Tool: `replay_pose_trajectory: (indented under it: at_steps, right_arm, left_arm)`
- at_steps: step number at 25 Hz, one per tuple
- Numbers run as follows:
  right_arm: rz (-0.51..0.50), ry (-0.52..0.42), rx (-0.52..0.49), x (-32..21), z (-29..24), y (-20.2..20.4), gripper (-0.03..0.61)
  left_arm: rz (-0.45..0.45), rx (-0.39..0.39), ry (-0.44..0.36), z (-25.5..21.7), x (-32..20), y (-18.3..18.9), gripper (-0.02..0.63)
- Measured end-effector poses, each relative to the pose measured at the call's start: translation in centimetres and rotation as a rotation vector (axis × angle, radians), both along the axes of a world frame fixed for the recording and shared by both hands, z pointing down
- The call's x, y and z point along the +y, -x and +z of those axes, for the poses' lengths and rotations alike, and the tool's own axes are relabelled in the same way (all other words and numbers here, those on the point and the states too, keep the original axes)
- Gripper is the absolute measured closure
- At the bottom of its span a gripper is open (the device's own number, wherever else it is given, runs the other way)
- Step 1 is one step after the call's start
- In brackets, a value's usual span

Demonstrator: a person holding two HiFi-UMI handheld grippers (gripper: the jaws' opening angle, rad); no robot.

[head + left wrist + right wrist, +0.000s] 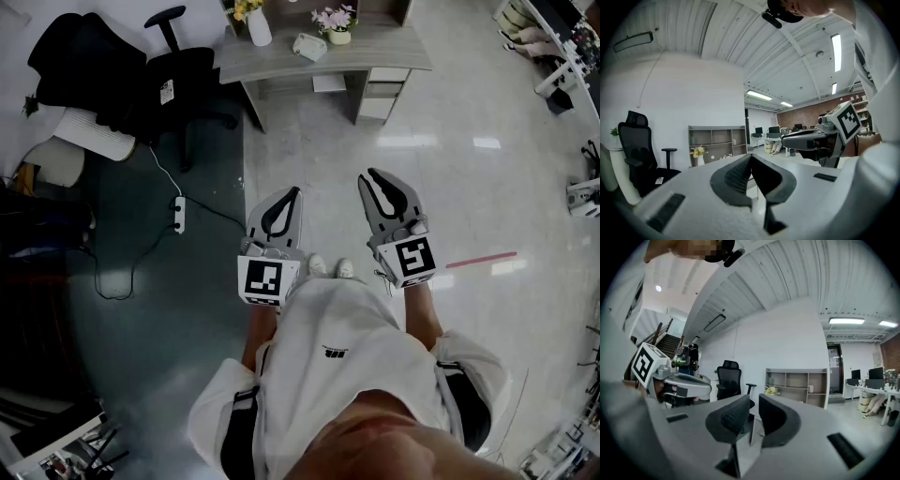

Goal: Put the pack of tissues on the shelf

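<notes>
Progress: nothing done yet | pack of tissues (309,45) lay on the desk (384,45) top, untouched | shelf (797,383) stood at the desk's back | left gripper (297,191) jaws pressed together, empty | right gripper (372,174) jaws barely apart, empty | both well short of the desk | remaining: approach, grasp, lift, shelve.

We count one left gripper (296,192), one right gripper (371,175), one desk (281,58), one office chair (187,75), two flower vases (258,26) (338,35), one pack of tissues (309,45), one power strip (178,214) and one shelf (717,140).
</notes>
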State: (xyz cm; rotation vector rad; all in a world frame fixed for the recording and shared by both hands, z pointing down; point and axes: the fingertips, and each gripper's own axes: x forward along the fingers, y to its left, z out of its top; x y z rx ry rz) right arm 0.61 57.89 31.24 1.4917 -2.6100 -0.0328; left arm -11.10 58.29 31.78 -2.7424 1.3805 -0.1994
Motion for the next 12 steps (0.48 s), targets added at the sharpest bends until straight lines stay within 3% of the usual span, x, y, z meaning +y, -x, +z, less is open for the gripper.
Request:
replay_pose_trajectory:
  at_steps: [5,12]
  right_arm:
    - [-0.001,-0.07,-0.05,-0.9,-1.2,1.3,0.528]
    - [0.025,-0.068,-0.035,-2.1,-1.2,3.2,0.528]
  left_arm:
    - [0.012,0.0,0.006,0.2,-0.9,0.7,0.586]
    - [0.036,-0.006,0.01,0.7,-2.5,2.4,0.586]
